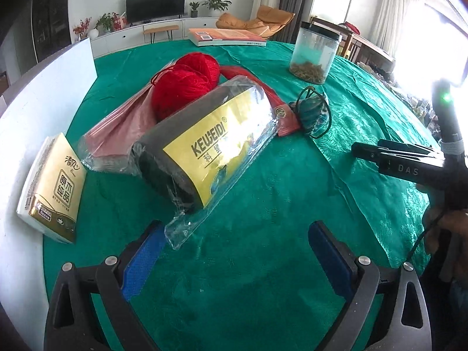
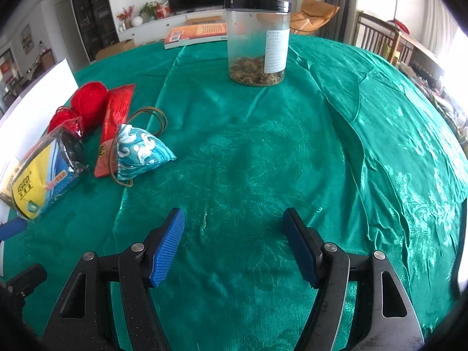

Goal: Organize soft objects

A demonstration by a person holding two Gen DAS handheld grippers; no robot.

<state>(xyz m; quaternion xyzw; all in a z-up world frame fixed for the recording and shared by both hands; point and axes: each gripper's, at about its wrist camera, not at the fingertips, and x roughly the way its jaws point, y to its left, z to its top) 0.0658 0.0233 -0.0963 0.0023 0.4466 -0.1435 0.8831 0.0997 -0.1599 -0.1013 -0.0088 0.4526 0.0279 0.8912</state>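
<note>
On the green tablecloth (image 1: 263,204) lie soft items in a cluster: a plastic-wrapped grey roll with a yellow KEWEIDI label (image 1: 204,143) (image 2: 38,172), red yarn (image 1: 187,82) (image 2: 87,102), a pink wrapped pack (image 1: 117,134), a tissue pack (image 1: 52,187), a red pouch (image 1: 280,111) (image 2: 117,122) and a blue wave-pattern sachet (image 2: 140,152) (image 1: 310,111). My left gripper (image 1: 237,234) is open just in front of the roll's wrapper end. My right gripper (image 2: 234,219) is open and empty over bare cloth, right of the cluster.
A clear jar with a black lid (image 2: 257,41) (image 1: 316,52) stands at the back. A book (image 1: 225,36) (image 2: 199,33) lies at the far edge. A white board (image 1: 38,117) stands along the left. The right gripper's body (image 1: 409,161) shows at right.
</note>
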